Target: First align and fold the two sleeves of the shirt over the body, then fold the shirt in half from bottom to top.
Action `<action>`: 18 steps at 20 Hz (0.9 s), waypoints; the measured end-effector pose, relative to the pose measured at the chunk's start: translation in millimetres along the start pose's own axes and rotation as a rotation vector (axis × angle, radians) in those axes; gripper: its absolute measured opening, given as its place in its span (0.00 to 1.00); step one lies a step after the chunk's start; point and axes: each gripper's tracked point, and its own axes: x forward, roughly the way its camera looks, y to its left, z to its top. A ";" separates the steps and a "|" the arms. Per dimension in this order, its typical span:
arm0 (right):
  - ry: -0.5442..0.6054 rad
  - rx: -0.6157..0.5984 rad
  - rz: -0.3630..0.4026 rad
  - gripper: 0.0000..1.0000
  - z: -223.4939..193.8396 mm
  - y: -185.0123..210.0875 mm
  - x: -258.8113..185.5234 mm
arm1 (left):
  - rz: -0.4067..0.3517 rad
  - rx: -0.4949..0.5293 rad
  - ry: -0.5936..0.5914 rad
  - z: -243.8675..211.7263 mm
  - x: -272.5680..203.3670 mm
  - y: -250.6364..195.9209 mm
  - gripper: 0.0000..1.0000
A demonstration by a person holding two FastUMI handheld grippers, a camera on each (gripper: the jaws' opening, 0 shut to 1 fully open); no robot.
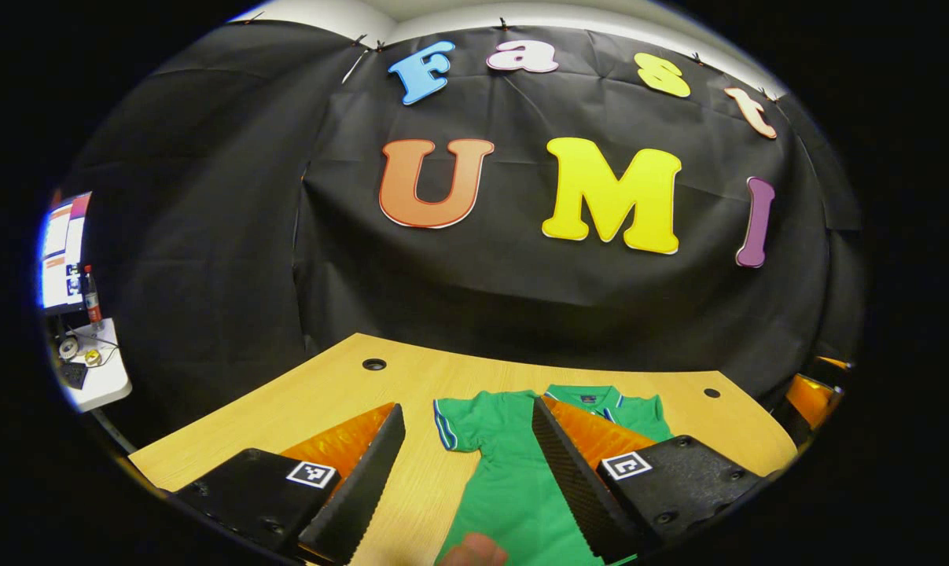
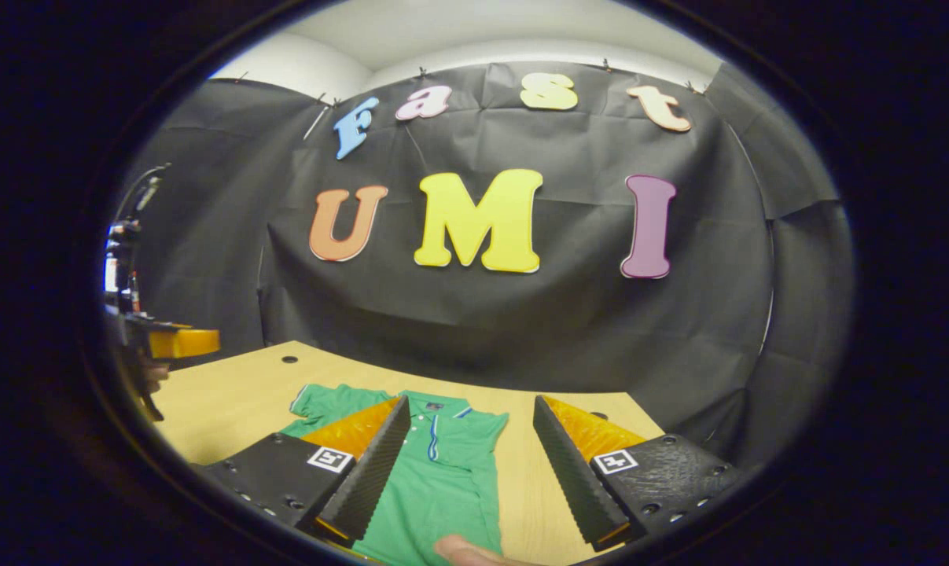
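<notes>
Green short-sleeved polo shirt [image 1: 513, 479] lies flat on the wooden desk [image 1: 301, 409], collar at twelve o'clock, sleeves spread, beneath both gaping, empty tongs: left tongs [image 1: 468, 464], right tongs [image 2: 472, 464].

Shirt [image 1: 513, 479] is soft matt knit cloth w/ striped trim on the sleeve edge & collar, lying mostly smooth. Worktop [image 1: 325, 401] looks like pale wood-grain laminate, smooth w/ a slight sheen. Both grippers, left gripper [image 1: 466, 479] & right gripper [image 2: 470, 479], have ribbed, rough-looking inner faces & matt textured plastic bodies.
</notes>
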 end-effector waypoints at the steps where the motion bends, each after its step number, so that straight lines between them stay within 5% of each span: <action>1: -0.011 -0.010 0.004 0.95 -3.7 -2.0 -12.9 | 0.002 0.002 0.015 0.8 18.5 -0.6 1.00; 9: -0.034 0.025 0.058 0.96 -53.4 -14.3 -85.3 | 0.031 0.059 0.179 -59.9 166.2 8.1 1.00; 18: 0.051 0.152 0.039 0.95 -112.5 -47.6 -85.6 | 0.024 0.057 0.308 -142.0 221.7 17.2 1.00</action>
